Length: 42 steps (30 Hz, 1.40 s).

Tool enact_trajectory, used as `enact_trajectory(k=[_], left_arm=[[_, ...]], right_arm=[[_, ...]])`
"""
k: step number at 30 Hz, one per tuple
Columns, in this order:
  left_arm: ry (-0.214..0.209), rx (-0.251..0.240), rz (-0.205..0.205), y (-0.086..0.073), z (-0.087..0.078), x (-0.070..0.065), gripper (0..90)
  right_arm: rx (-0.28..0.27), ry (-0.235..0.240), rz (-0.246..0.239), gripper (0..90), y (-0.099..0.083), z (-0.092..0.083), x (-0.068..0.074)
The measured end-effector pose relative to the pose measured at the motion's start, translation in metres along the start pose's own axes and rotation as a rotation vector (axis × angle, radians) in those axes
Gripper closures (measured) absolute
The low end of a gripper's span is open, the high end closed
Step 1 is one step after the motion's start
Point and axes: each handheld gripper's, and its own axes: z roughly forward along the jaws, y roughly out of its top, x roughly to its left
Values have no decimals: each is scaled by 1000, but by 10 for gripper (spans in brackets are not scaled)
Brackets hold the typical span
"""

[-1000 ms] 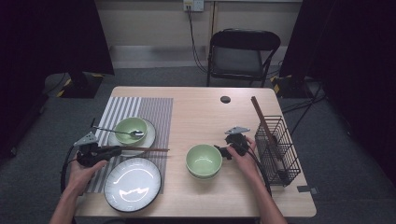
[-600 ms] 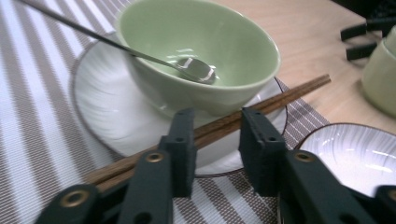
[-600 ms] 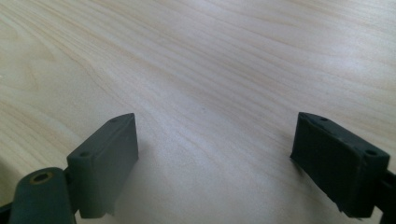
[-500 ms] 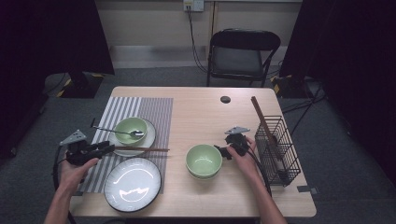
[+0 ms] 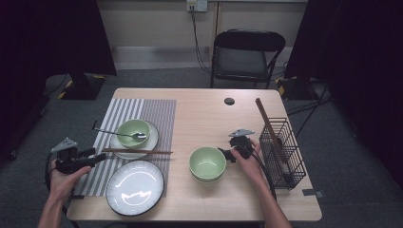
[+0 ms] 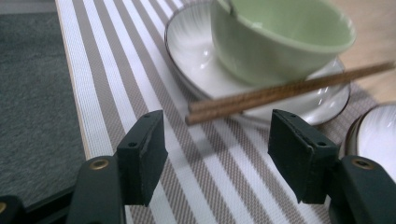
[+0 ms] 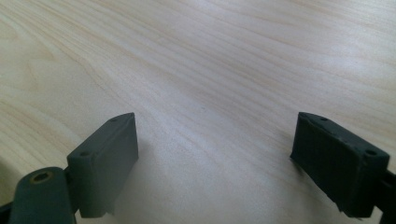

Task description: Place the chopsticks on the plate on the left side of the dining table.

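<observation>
Here, brown wooden chopsticks (image 6: 280, 91), paired, slender

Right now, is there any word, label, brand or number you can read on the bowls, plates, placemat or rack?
None: no readable text in any view. The green bowl, plate, striped placemat, chopsticks and wire rack are all unmarked.

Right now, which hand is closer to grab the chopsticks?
Probably the left. The left gripper points at the chopsticks lying across the white plate, and its fingers have just been opening with nothing between them. The right gripper sits open beside the green bowl.
</observation>
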Motion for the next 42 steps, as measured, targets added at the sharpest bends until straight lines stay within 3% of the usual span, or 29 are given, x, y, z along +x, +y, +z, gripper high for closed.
enact_trajectory(k=[4, 15, 33, 42], left_arm=[[10, 26, 28, -1, 5, -3, 350], [-3, 57, 43, 1, 16, -9, 342], [-15, 67, 49, 2, 20, -12, 342], [-8, 48, 42, 6, 16, -13, 323]], right_arm=[[-1, 1, 1, 137, 0, 0, 0], [-1, 2, 1, 138, 0, 0, 0], [0, 0, 0, 137, 0, 0, 0], [0, 0, 0, 137, 0, 0, 0]])
